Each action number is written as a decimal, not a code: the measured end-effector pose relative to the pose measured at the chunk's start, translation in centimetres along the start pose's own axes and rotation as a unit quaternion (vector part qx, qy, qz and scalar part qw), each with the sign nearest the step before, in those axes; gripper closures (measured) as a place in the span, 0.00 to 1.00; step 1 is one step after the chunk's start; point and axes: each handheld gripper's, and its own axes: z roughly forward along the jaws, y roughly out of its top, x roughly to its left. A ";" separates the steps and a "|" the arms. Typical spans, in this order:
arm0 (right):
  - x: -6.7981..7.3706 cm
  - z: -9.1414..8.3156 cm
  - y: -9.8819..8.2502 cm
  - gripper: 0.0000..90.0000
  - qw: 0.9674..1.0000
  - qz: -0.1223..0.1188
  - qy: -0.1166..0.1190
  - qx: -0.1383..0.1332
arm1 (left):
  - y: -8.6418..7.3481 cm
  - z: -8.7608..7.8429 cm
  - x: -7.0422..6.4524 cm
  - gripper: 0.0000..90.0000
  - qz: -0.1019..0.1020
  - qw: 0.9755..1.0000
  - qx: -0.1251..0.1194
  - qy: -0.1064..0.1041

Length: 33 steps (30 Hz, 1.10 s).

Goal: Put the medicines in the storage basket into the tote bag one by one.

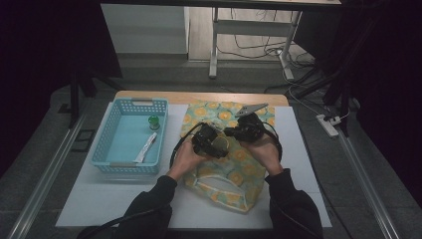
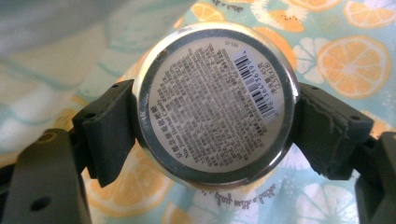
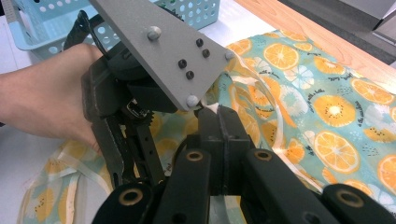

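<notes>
Fabric printed with orange slices, a drawstring bag [image 1: 234, 169], lies across the middle of the table [image 1: 298, 164], its open mouth toward the near edge. Over it, the left hand-held gripper [image 2: 215, 128] clamps a round tin [image 2: 215, 103] by its rim, both black pads pressed against the metal edge; the tin's labelled face with a barcode is turned to that gripper's camera. The right hand-held gripper [image 3: 219, 135] has its jaws fully closed, and they seem to pinch a fold of the bag's pale hem, though the cloth at the tips is hard to make out. The two grippers sit just beside each other above the bag's far half.

Toward the table's left edge stands a light blue perforated basket [image 1: 107, 142]. Inside it are a small green-capped item [image 1: 154, 121] near the far right corner and a white tube [image 1: 148, 146] lying along the right wall.
</notes>
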 end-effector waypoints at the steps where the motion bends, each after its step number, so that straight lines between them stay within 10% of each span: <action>1: 0.0 0.0 0.0 1.00 1.000 0.000 0.000 -0.001 | 0.0 -0.1 0.0 0.19 -0.001 1.000 -0.003 -0.002; 13: 0.0 -0.2 0.1 1.00 1.000 0.000 0.000 -0.004 | -0.4 -1.7 -0.6 0.14 -0.001 1.000 -0.006 -0.005; 33: 0.1 -0.3 0.0 1.00 1.000 -0.005 0.003 -0.004 | -1.9 -4.8 -1.2 0.00 -0.017 0.997 -0.025 -0.066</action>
